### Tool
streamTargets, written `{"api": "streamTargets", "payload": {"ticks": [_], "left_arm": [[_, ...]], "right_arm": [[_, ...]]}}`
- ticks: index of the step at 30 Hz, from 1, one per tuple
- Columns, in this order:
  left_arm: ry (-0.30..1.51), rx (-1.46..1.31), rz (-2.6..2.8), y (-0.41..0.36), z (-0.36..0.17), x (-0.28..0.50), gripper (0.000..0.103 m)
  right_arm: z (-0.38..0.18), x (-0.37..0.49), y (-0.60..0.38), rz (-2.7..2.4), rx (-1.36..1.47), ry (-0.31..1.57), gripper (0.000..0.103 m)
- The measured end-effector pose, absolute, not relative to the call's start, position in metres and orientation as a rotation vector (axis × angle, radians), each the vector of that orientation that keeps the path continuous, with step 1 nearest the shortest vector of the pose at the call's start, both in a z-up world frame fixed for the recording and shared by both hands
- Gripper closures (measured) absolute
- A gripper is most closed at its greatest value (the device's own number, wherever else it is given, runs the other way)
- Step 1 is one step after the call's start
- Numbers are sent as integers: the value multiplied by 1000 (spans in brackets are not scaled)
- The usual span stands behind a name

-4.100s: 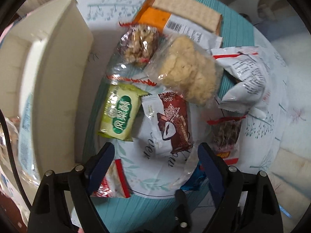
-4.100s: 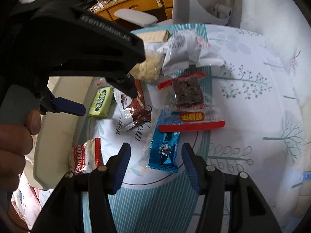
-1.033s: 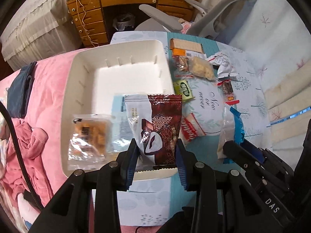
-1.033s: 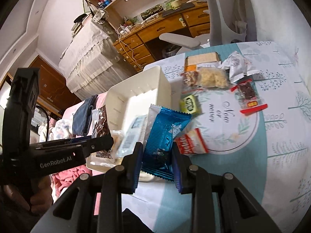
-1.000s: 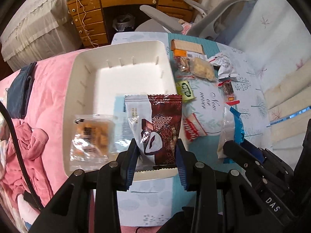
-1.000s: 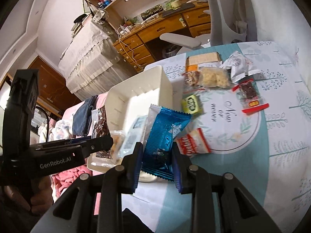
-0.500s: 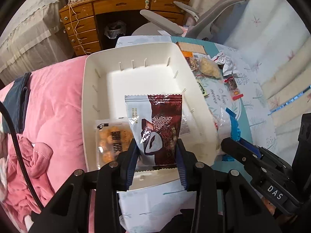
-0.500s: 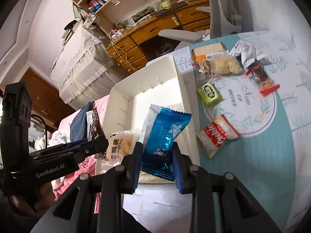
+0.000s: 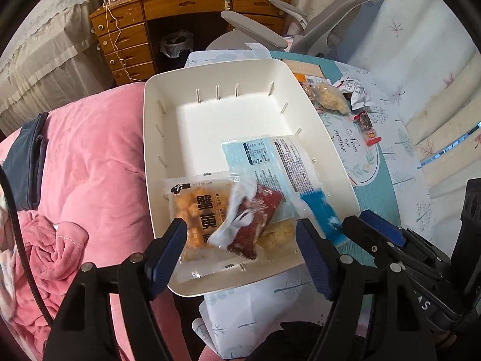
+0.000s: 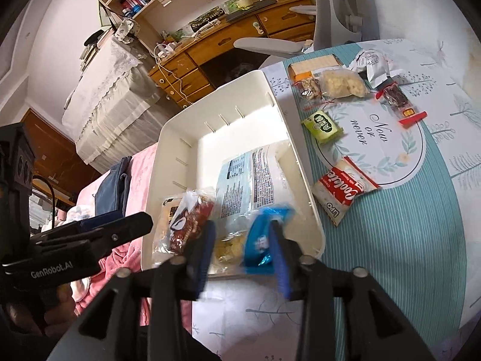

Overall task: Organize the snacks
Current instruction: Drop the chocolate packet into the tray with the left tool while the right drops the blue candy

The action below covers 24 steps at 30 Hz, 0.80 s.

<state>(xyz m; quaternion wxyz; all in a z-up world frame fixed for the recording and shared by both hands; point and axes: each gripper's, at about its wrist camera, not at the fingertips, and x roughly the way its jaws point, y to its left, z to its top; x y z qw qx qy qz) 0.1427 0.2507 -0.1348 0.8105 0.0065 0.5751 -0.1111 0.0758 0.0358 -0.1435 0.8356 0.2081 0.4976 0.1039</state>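
Now the left hand-held gripper is opening over the white bin, and the brown packet hangs loose between its jaws, blurred, no pad pressing it. The right hand-held gripper is opening too, its blue packet free between the jaws at the bin's near corner. Other snacks wait on the surface, the Cookie pack among them.

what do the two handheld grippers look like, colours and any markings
Both are black plastic frames with silver rivets and blue pads on the fingers. The left gripper shows white "GenRobot.AI" lettering in the right view, plus a black cable. The right gripper carries partial white letters.
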Motion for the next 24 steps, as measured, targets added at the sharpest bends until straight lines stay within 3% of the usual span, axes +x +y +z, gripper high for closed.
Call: {"api": "streamTargets", "payload": {"ticks": [13,24], "left_arm": [[1242,29,-297,225,-137,140,28],[1232,107,-442,159,-133,140,28]], "right_arm": [[-143,64,19,175,450,1058,56],[-144,55,-31,101,478,1065,56]]}}
